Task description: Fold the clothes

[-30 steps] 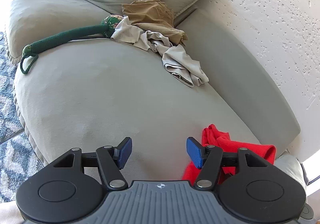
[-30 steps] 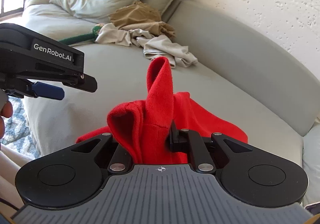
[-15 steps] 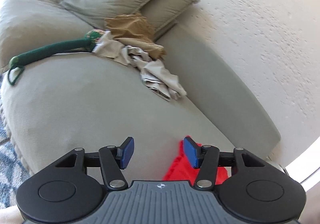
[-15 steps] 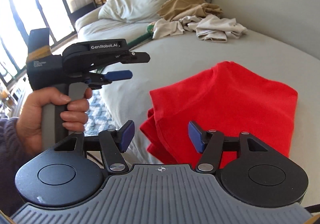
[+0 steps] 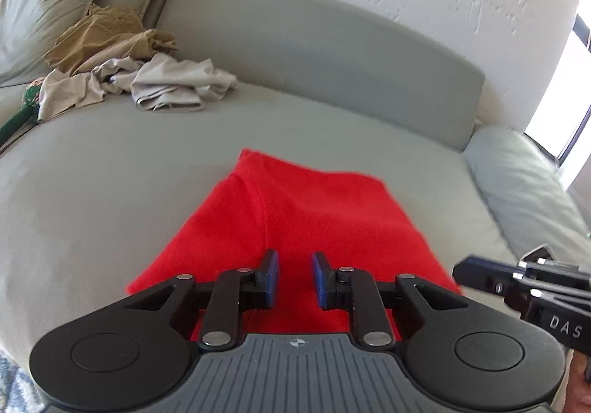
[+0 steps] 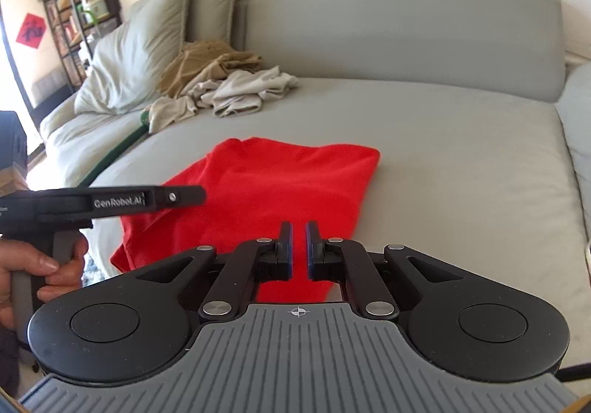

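Your left wrist view looks forward and downward along its fingers, close above the near edge of the sofa (image 5: 110, 191), facing the backrest. Your right wrist view does likewise from just beside it. Both share the red garment (image 5: 314, 213), the backrest and the far-left pile of clothes (image 6: 236, 88).

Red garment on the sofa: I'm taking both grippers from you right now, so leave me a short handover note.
Left gripper: jaws closing, nothing between them, over the near edge of the red knit garment.
Right gripper: jaws closing, also empty.
The red garment lies folded flat on the grey sofa seat.
Left: the crumpled beige and tan clothes pile by the pillows, not yet folded.
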